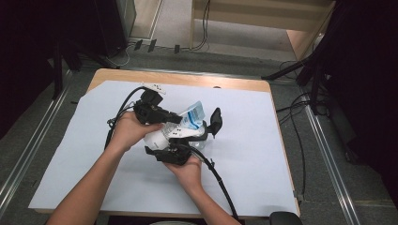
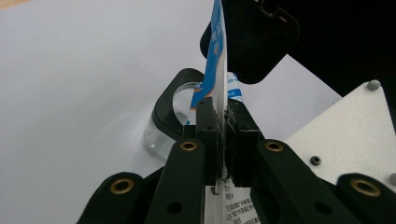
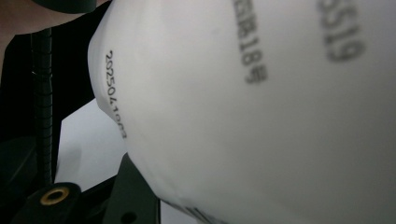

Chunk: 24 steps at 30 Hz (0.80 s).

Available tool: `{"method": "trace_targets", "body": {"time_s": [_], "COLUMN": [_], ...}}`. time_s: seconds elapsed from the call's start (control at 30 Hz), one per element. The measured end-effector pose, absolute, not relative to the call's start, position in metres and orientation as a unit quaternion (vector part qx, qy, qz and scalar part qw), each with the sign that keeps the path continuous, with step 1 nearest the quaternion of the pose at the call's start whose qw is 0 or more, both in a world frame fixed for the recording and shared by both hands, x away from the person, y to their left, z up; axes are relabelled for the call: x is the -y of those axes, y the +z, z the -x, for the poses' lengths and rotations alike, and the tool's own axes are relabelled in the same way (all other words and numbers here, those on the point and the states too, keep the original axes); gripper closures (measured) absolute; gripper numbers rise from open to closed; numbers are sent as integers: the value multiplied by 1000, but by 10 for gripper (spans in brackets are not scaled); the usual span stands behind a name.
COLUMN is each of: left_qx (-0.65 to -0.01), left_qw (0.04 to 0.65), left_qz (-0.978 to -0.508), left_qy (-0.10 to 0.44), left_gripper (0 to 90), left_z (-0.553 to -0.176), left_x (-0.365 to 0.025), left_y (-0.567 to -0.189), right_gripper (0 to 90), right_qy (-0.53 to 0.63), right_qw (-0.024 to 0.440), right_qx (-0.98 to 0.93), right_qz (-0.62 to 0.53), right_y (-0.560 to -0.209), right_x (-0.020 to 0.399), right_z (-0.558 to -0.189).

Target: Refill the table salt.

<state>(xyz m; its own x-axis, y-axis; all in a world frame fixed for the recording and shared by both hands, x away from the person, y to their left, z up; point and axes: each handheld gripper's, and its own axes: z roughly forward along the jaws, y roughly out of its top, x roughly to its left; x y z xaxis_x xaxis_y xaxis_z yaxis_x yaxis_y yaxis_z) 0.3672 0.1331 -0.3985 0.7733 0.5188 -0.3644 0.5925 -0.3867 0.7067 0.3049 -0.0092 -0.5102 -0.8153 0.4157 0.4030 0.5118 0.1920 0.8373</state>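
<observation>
**Pouch pinched at its top edge, not yet opened**

Both grippers meet over the middle of the bench [image 1: 244, 154], which is covered by a pale sheet. Between them is a white pouch [image 1: 180, 127] with a blue printed top, held up off the surface and not resting on it.

The left gripper [image 2: 223, 122] has its jaws pressed together on the flat upper edge of the pouch; in the left gripper view the thin blue-and-white seal stands upright between the two pads, clamped close to its end. The right gripper [image 1: 180, 140] comes in from below and holds the bulging white body of the pouch, which looms close in the right gripper view with a printed date code across it. Its jaws stand partly spread around that body; whether the pads press firmly cannot be made out, though the pouch looks supported there.

A small clear container [image 2: 161, 133] with a dark rim stands on the sheet just under the pouch, near the jaws of the left gripper.

As a judgement: the pouch has been lifted and secured at both ends, so the grasping part looks done. The seal appears intact, with no tear visible. What seems left is to pull the top apart and then probably tip the contents into the container below.
</observation>
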Motion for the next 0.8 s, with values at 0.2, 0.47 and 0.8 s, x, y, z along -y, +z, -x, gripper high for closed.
{"method": "trace_targets", "body": {"time_s": [0.2,0.47,0.8], "left_qx": [-334,-335,-333], "left_qw": [434,430,426], "left_qz": [-836,-837,-840], "left_qy": [-45,-44,-37], "left_gripper": [862,861,858], "left_z": [-370,-371,-372], "left_x": [-131,-129,-128], "left_y": [-397,-395,-393], "right_gripper": [602,612,618], "right_qy": [-559,-564,-578], "right_qw": [44,47,57], "right_qx": [770,763,749], "right_qz": [303,312,320], "right_y": [-509,-508,-508], "right_x": [8,7,6], "right_z": [-306,-307,-307]}}
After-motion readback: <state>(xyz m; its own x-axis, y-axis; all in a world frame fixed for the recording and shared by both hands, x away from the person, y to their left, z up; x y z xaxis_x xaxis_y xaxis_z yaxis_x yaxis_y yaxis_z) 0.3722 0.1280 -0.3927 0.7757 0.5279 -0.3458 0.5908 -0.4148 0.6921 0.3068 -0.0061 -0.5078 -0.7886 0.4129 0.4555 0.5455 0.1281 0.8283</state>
